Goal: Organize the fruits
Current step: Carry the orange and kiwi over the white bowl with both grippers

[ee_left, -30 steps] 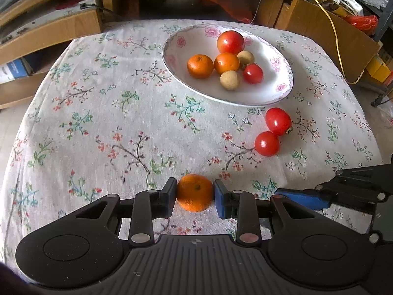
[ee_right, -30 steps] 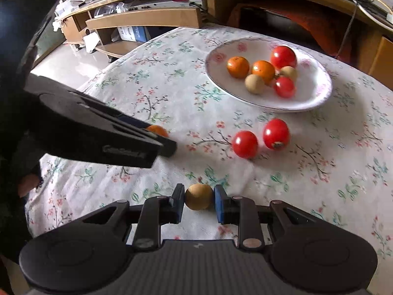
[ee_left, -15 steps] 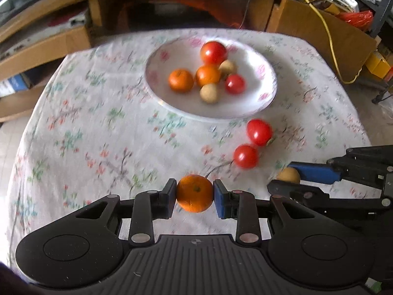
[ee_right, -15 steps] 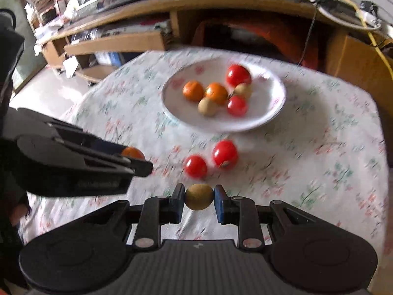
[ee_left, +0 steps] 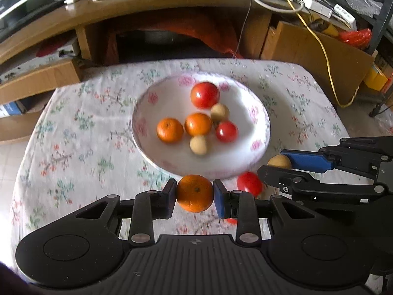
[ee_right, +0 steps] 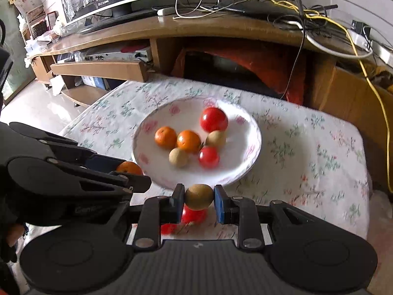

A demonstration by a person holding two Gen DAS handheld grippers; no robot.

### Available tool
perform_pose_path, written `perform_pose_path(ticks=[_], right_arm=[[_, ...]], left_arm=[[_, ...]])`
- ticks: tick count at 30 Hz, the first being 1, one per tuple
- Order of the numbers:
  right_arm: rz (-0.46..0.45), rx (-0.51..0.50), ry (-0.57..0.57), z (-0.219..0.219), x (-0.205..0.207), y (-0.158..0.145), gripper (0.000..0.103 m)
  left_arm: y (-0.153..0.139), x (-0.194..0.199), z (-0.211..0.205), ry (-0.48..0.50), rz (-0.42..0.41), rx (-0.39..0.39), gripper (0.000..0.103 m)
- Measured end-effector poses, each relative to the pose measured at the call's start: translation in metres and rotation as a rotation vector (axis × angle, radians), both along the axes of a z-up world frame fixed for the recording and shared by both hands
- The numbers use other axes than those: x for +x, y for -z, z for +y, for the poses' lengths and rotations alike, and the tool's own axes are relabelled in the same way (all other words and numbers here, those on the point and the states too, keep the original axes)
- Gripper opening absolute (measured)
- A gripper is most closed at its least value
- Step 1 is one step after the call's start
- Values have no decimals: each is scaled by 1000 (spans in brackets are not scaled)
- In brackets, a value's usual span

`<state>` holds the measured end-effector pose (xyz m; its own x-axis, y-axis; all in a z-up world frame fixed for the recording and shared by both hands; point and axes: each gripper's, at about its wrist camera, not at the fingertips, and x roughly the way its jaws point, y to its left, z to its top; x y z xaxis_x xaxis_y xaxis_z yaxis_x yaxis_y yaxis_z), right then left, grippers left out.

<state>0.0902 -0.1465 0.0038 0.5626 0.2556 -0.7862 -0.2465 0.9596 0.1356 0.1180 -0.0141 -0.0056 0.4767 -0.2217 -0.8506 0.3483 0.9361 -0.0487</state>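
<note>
My left gripper [ee_left: 195, 194] is shut on an orange mandarin [ee_left: 195, 193], held in the air just short of the near rim of the white flowered bowl [ee_left: 260, 132]. My right gripper [ee_right: 199, 198] is shut on a small tan round fruit [ee_right: 199, 196], also lifted, near the bowl [ee_right: 250, 145]. The bowl holds two mandarins, two tomatoes and two tan fruits. Two red tomatoes [ee_left: 249, 183] lie on the floral tablecloth [ee_left: 73, 142] below the grippers, partly hidden; in the right wrist view one tomato [ee_right: 194, 215] shows under the jaws.
A wooden TV cabinet [ee_right: 172, 29] with cables stands behind the table. A cardboard box [ee_left: 316, 49] and a yellow cable [ee_left: 324, 56] sit at the back right. The left gripper's body [ee_right: 61, 179] fills the left of the right wrist view.
Both grippers have risen off the tablecloth with their fruits and moved toward the bowl. The two loose tomatoes now lie under the grippers.
</note>
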Motion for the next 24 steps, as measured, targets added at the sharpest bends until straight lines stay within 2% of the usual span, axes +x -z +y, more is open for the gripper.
perform_pose_path(ticks=[13, 24], right_arm=[[-14, -12, 33, -10, 37, 8, 27], [4, -5, 29, -9, 49, 19, 27]], left_arm=[[7, 26, -11, 9, -11, 22, 39], [15, 34, -12, -3, -8, 53, 39]])
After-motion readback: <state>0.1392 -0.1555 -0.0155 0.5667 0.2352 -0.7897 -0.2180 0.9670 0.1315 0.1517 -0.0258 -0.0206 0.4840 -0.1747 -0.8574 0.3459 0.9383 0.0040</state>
